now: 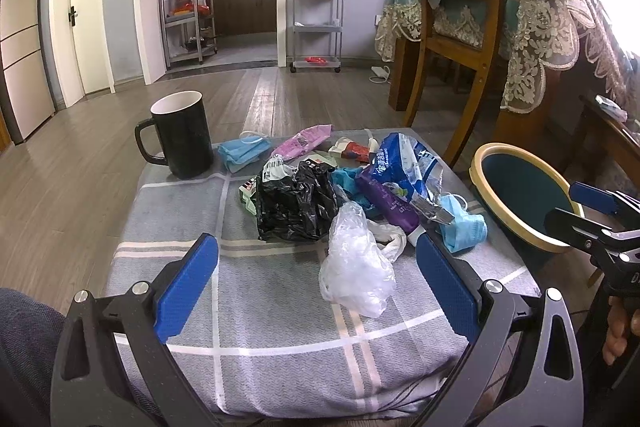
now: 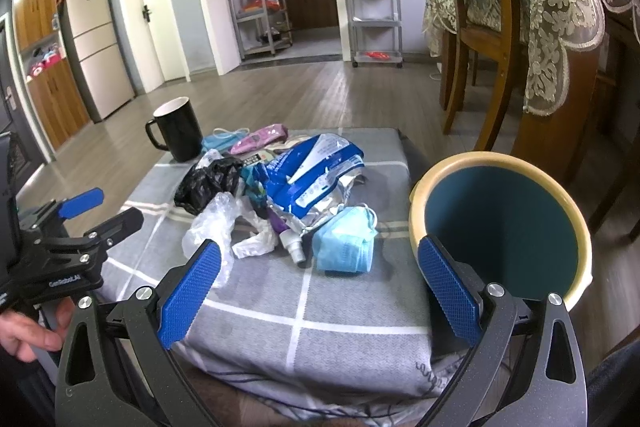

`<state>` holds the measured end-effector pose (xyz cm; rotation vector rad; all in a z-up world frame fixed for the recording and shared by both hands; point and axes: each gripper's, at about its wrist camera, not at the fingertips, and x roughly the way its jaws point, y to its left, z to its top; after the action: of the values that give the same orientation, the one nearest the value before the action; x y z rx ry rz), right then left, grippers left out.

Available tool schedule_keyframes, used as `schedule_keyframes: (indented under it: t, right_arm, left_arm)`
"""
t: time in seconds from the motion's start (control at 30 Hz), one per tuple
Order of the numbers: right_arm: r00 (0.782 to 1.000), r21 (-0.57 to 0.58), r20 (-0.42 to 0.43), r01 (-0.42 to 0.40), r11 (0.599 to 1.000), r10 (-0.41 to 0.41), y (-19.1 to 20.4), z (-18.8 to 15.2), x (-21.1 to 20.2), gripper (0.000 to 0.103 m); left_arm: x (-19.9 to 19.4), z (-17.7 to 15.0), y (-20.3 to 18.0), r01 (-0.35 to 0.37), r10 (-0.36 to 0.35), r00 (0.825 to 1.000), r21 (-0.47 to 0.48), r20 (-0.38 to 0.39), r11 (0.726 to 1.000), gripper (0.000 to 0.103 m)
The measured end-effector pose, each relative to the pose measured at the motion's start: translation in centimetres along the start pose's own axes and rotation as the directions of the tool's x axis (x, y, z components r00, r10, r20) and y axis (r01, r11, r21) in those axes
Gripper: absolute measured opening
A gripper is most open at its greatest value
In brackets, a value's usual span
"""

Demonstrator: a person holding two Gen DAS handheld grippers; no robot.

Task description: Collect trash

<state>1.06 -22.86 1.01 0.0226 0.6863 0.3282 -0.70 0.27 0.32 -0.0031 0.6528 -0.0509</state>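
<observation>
The trash lies in a loose heap on the grey checked cushion (image 1: 280,327): a clear bag (image 1: 356,267) nearest the grippers, a crumpled black bag (image 1: 296,199) behind it, a blue and white wrapper (image 1: 404,163) over a purple tube (image 1: 390,203), and a blue mask (image 1: 464,227) at the heap's right edge, with a second mask (image 1: 244,151) and a pink wrapper (image 1: 302,141) further back. All of it looks light, soft and crushable, so I judge that a pinch on any bunched fold will hold, though the film may be slippery and one piece may drag its neighbours along; the tube is the one stiffer item and is best taken across its body. A black mug (image 1: 182,135) stands at the far left corner, apart from the heap and probably not trash. The bin (image 1: 520,195) sits just off the cushion's right side, its mouth open. The left gripper (image 1: 316,291) hangs wide open and empty, the clear bag between its blue pads and slightly ahead. The right gripper (image 2: 320,287) is equally wide and empty, with the near mask (image 2: 346,241) just ahead between its fingers and the bin behind the right one.
</observation>
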Motion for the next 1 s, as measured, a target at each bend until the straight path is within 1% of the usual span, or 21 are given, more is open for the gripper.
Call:
schedule_keyframes:
  t: [0.73, 1.0]
  right_arm:
    - [1.000, 0.000, -0.007, 0.002, 1.000, -0.002, -0.2, -0.1, 0.2, 0.098]
    - [1.000, 0.002, -0.017, 0.005, 1.000, -0.005, -0.5, -0.5, 0.5, 0.098]
  left_arm:
    - [0.4, -0.1, -0.4, 0.028, -0.028, 1.000, 0.016, -0.014, 0.999, 0.097]
    - [1.5, -0.1, -0.9, 0.048, -0.046, 0.998, 0.030, -0.050, 0.998, 0.097]
